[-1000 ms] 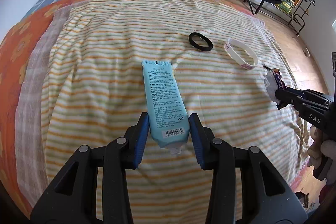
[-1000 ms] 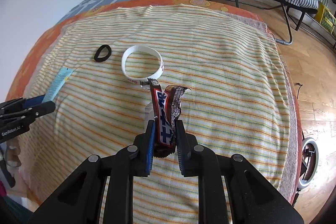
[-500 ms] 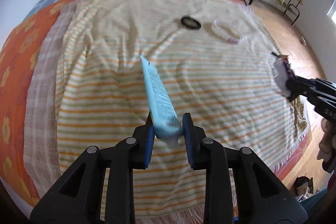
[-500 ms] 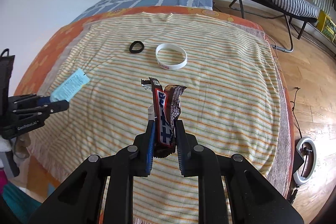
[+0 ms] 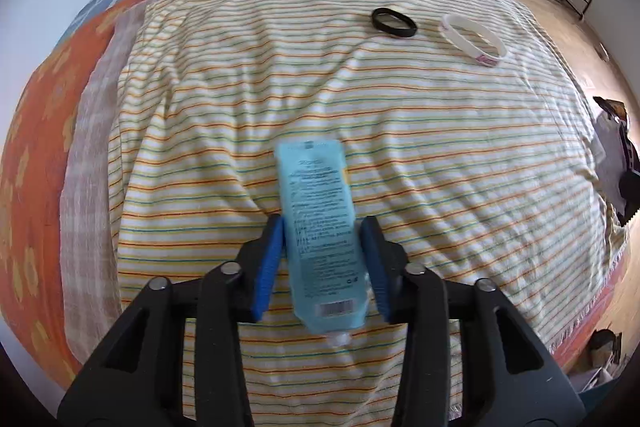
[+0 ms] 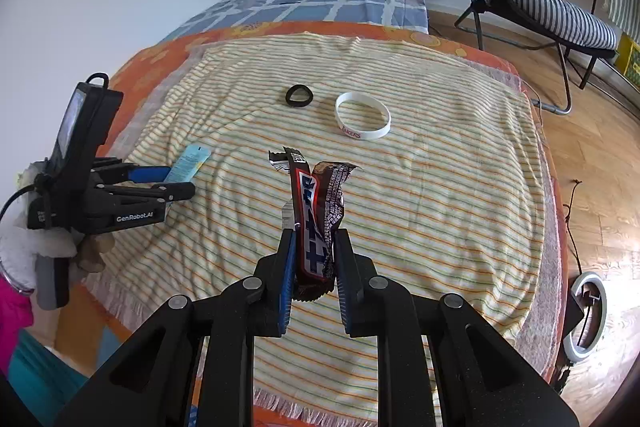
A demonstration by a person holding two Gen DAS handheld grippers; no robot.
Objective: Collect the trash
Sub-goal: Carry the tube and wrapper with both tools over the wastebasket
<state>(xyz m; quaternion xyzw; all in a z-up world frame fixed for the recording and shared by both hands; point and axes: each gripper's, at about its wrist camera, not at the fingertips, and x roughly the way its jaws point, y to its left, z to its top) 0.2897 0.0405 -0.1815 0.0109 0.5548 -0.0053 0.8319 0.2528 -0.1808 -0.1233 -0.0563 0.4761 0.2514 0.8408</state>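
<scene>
Both pieces of trash are lifted clear of the striped blanket (image 6: 440,187): the left gripper (image 5: 322,259) pinches the blue tube (image 5: 320,227), the right gripper (image 6: 314,267) the candy wrapper (image 6: 316,219). Next, a bin, none visible.

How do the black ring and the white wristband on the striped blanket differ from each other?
The black ring is smaller and thicker-walled, bent slightly out of round; the white wristband is wider across, thin and evenly round. The ring is plain; the wristband bears red lettering. The ring lies left of the wristband in the right wrist view. Both lie flat on the striped blanket, untouched.
</scene>
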